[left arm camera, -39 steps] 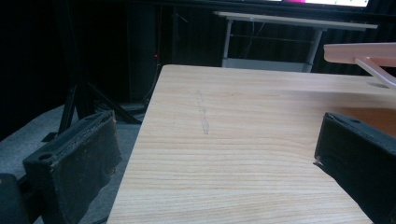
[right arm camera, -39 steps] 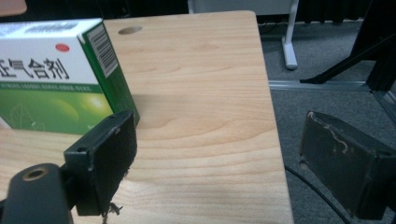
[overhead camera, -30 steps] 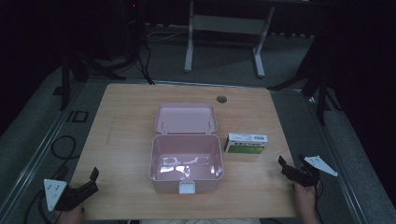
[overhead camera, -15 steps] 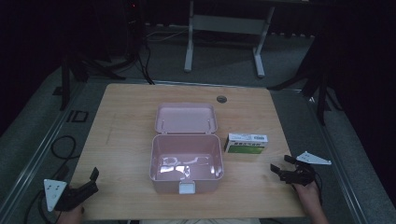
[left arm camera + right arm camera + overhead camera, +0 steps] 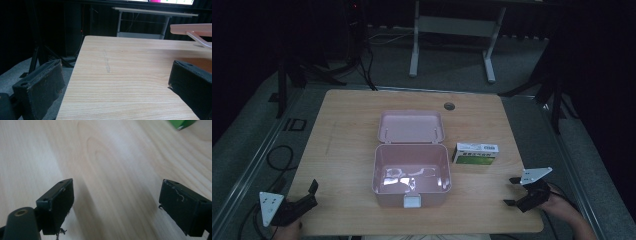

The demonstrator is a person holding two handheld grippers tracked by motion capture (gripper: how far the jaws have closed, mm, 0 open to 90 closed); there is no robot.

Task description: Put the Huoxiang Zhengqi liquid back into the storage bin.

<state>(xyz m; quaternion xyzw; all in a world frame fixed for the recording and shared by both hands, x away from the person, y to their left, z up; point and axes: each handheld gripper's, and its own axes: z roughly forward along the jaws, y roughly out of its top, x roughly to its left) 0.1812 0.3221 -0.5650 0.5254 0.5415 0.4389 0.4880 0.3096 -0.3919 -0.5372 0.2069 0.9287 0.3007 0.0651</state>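
Observation:
A pink plastic box [image 5: 411, 172] stands open in the middle of the wooden table [image 5: 347, 145], its lid [image 5: 411, 125] laid back and its inside bare. To its right lies a green and white carton [image 5: 476, 153]. My left gripper [image 5: 312, 194] rests at the table's near left corner, open, nothing between its jaws. My right gripper [image 5: 511, 191] hovers over the near right corner, open and pointing left, short of the carton. In the right gripper view the jaws stand wide over bare wood with a green corner of the carton [image 5: 182, 123] at the top. The lid's edge [image 5: 192, 28] shows in the left gripper view.
A round cable hole [image 5: 449, 106] sits near the table's far edge. Behind the table stands a white desk frame [image 5: 451, 30] on the grey floor. Dark stands [image 5: 557, 85] flank the table and cables [image 5: 277, 157] lie on the floor at left.
My right gripper has moved left from beyond the table's right edge to over its near right corner. The left gripper has barely moved.

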